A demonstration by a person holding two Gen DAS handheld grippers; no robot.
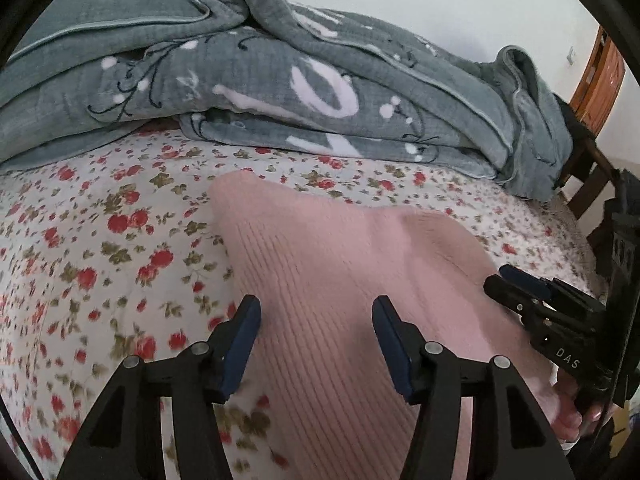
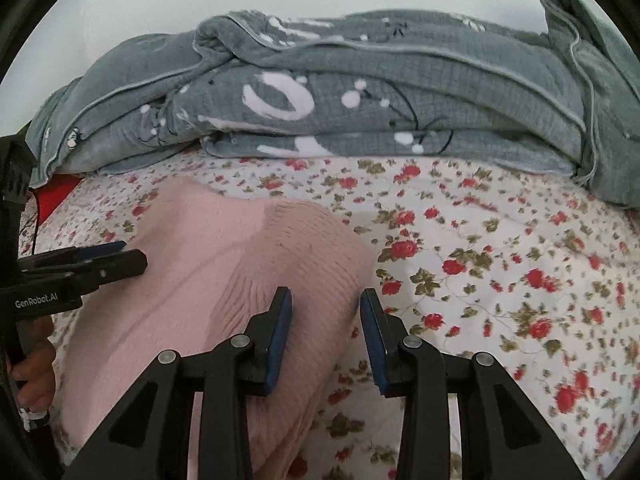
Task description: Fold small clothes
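A pink ribbed knit garment (image 1: 340,264) lies on the floral bedsheet (image 1: 100,248); it also shows in the right wrist view (image 2: 224,264), with a folded layer on top. My left gripper (image 1: 316,312) is open above the garment's left part, holding nothing. My right gripper (image 2: 326,304) is open over the garment's right edge, holding nothing. The right gripper also shows at the right of the left wrist view (image 1: 516,284), and the left gripper at the left of the right wrist view (image 2: 128,256).
A bunched grey-green blanket (image 1: 280,80) with white patterns lies across the back of the bed, also in the right wrist view (image 2: 360,92). A wooden chair (image 1: 596,80) stands at the far right. A white wall is behind.
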